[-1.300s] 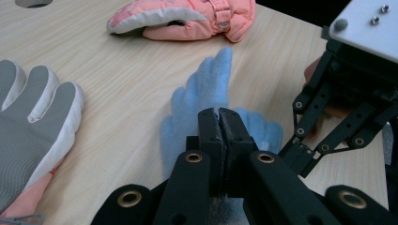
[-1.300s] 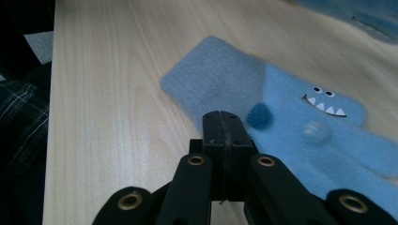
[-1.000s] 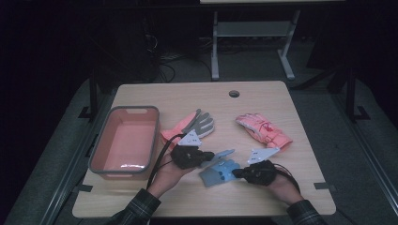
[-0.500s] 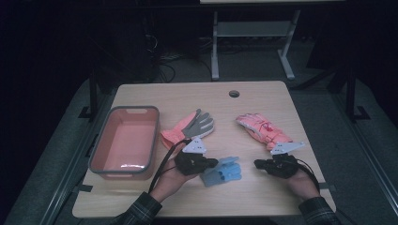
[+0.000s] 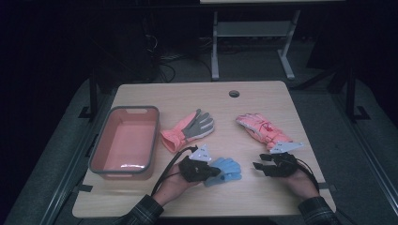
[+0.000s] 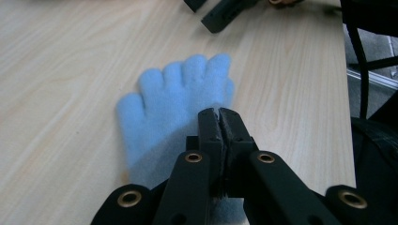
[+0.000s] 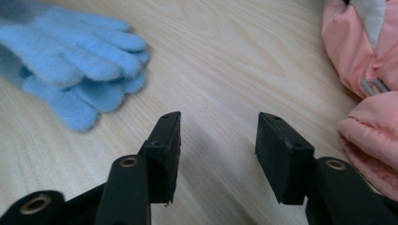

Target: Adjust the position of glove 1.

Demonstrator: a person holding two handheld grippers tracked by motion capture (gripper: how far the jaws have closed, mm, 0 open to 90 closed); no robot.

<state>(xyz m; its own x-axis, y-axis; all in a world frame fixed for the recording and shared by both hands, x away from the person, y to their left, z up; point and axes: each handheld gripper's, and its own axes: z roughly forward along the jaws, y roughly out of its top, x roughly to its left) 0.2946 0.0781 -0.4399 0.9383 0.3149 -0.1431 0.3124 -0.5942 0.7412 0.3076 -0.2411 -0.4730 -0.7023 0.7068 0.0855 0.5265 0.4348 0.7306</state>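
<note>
High view first: the left gripper (image 5: 217,171) lies at the near edge of the table (image 5: 197,93), its jaws pressed together on the blue glove (image 5: 225,169); that glove rests flat on the wood, just right of the gripper body, fingers pointing right toward the other hand. Left gripper view agrees; the two black jaws meet with no gap, pinching the blue glove (image 6: 164,108) at its cuff end, the fuzzy fingers fanned away from the camera over pale wood. The right gripper (image 5: 258,166) sits well apart to the right, near the table's near-right corner, held in the person's right hand (image 5: 295,180); its jaws have just been opening and now stand spread with only bare wood between them. Right gripper view shows the same gripper (image 7: 218,136) with a clear gap between the pads; the blue glove (image 7: 75,61) lies to the far left there, seemingly doubled in two layers, untouched by these jaws. A pink padded glove (image 5: 260,131) lies just beyond the right gripper, far of it; its quilted edge (image 7: 366,70) fills the right side of the right gripper view. A pink-and-grey glove (image 5: 190,129) lies mid-table, far of the left gripper; a pink bin (image 5: 96,157) stands at the left.
</note>
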